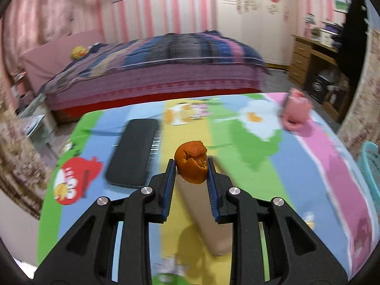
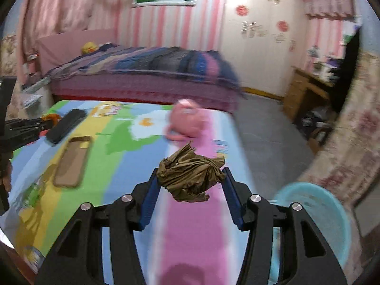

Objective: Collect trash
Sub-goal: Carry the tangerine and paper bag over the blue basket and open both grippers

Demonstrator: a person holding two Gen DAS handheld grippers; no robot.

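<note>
The left gripper (image 1: 191, 169) is clenching an orange peel (image 1: 191, 163), which is sitting pinched between the tips of its blue-padded jaws, above the table (image 1: 296, 178) with its bright cartoon cloth. Beyond the jaws and to their left a black case (image 1: 133, 152) is lying flat on the cloth; directly beneath and behind the jaws a tan phone case (image 1: 209, 216) is lying lengthwise; far ahead to their right a pink pouch (image 1: 296, 109) is resting near the table's far edge, blurred. The right gripper (image 2: 190, 174) is grasping a crumpled olive-brown wrapper (image 2: 190, 178), which is bulging out between the jaw tips and spilling a little below them, over the pink stripe of the cloth. Ahead of these jaws the pink pouch is sitting on the table, apart from the wrapper; well to their left the tan phone case and the black case are lying side by side. Just off the table's edge, to the right of the right jaws and lower, a light blue basin (image 2: 315, 204) is standing on the floor, its rim partly hidden by the gripper's black frame. Nothing is standing between either load and the open air in front of it.
</note>
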